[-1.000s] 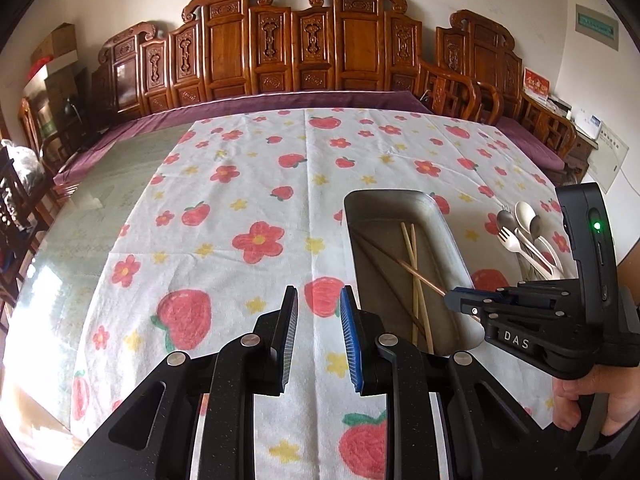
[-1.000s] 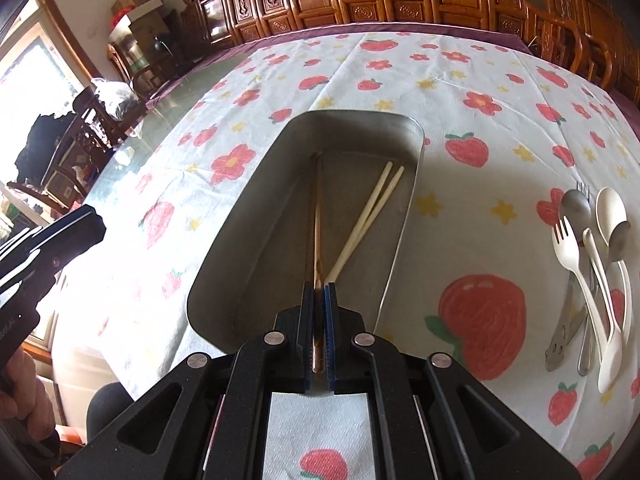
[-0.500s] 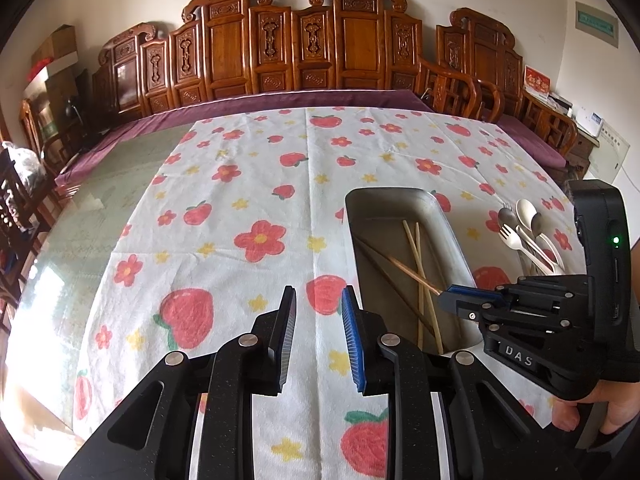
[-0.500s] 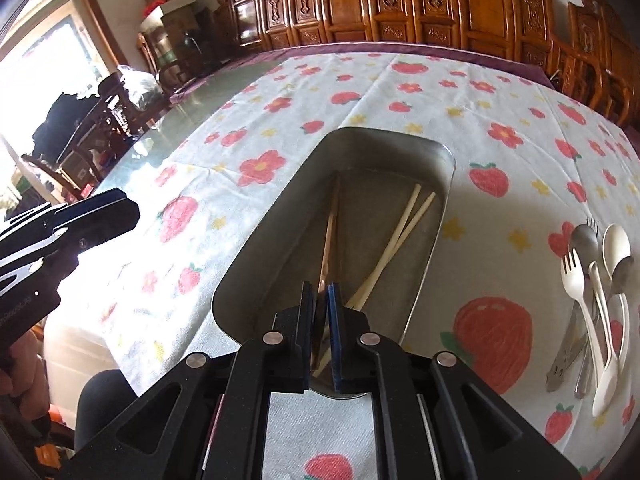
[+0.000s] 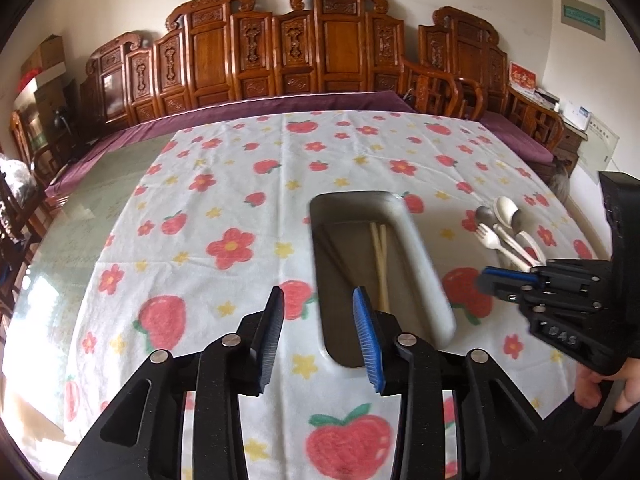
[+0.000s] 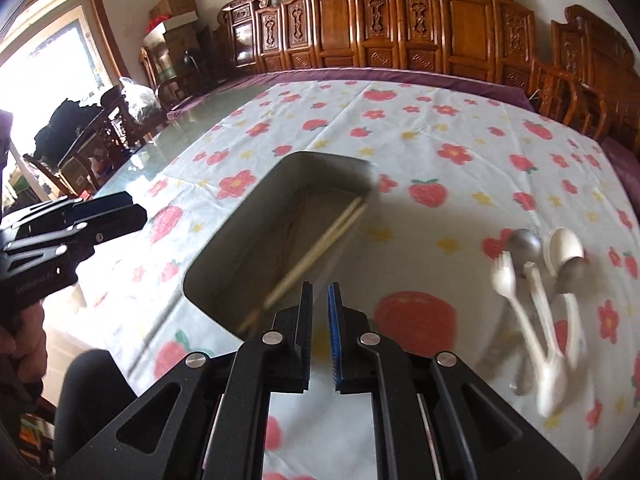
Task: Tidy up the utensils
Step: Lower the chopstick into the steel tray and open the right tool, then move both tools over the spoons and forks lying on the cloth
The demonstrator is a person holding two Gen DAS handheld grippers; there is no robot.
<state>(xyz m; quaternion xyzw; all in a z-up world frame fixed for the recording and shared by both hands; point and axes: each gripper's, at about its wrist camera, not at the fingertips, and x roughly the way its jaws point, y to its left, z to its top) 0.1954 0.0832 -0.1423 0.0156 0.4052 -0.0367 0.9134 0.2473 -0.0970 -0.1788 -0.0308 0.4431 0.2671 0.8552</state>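
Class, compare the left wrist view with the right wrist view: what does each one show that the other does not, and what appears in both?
Only the left wrist view shows the green sign on the wall and the left tongs from behind, standing open with nothing between them.

Only the right wrist view shows the bright window and the right tongs from behind, nearly closed and empty.

Both share the metal tray holding pale chopsticks, the pile of spoons and a fork, the strawberry tablecloth and the carved wooden chairs.
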